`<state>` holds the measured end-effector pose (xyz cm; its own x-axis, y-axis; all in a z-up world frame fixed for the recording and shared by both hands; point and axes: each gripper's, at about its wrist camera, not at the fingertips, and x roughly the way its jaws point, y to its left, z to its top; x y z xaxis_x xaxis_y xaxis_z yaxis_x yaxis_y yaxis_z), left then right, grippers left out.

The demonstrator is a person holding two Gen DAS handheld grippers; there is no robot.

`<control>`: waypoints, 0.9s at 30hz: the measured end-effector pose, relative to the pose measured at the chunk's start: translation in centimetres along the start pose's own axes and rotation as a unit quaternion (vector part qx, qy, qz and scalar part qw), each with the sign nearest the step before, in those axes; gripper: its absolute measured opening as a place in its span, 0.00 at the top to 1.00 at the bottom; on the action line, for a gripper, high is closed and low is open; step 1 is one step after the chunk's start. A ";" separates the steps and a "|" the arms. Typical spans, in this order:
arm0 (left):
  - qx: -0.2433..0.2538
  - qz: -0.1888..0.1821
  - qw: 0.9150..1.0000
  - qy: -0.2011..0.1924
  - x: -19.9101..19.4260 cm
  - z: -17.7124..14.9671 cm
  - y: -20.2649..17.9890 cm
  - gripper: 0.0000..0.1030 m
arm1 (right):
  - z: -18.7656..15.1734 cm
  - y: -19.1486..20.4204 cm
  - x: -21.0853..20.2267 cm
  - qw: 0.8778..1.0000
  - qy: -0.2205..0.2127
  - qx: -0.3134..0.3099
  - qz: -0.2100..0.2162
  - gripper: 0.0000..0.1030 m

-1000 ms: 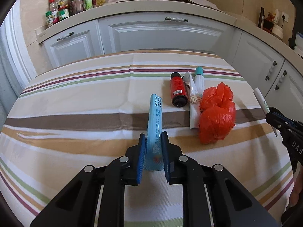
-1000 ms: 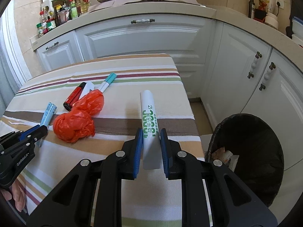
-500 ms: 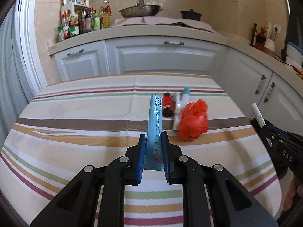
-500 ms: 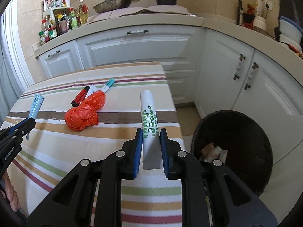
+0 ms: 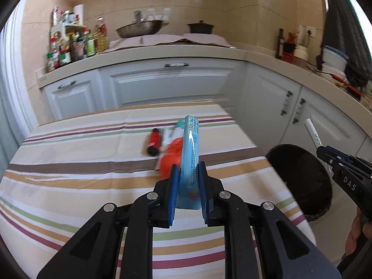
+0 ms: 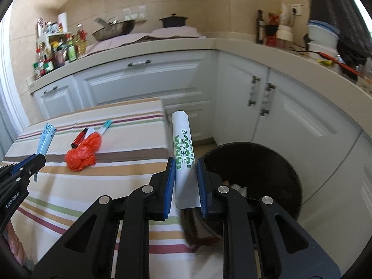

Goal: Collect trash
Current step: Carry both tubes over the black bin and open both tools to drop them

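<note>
On the tabletop [image 6: 97, 174], left of the bin [image 6: 274, 162], lie a red bag [image 6: 82, 152] and a marker [image 6: 79, 137]. The left claw [image 5: 187, 187] grips a blue tube [image 5: 190, 160]. The right claw [image 6: 186, 183] grips a white tube [image 6: 183, 153] at the bin's left rim. The bin holds some scraps [image 6: 237, 187].

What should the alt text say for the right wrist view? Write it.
The right gripper grips a white tube beside a black trash bin. On the striped table lies a red bag.
</note>
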<state>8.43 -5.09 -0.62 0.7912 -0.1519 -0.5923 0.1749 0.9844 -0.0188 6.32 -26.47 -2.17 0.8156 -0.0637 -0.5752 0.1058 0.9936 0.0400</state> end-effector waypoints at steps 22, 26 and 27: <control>0.070 -0.104 0.992 -0.026 2.7 2.1 -12.8 0.82 | 0.0 -10.1 -0.6 0.995 -0.032 0.044 -0.081 0.82; 0.080 -0.113 0.990 -0.021 3.8 2.2 -14.8 0.82 | 0.0 -11.2 0.1 0.994 -0.034 0.045 -0.093 0.81; 0.082 -0.115 0.990 -0.021 4.0 2.2 -15.2 0.82 | 0.0 -11.5 0.2 0.994 -0.033 0.046 -0.094 0.81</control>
<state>10.25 -20.82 -0.96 0.7423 -0.3765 -0.5542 0.4432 0.8963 -0.0153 5.30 -37.91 -2.79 0.8115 -0.2563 -0.5251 0.3093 0.9508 0.0139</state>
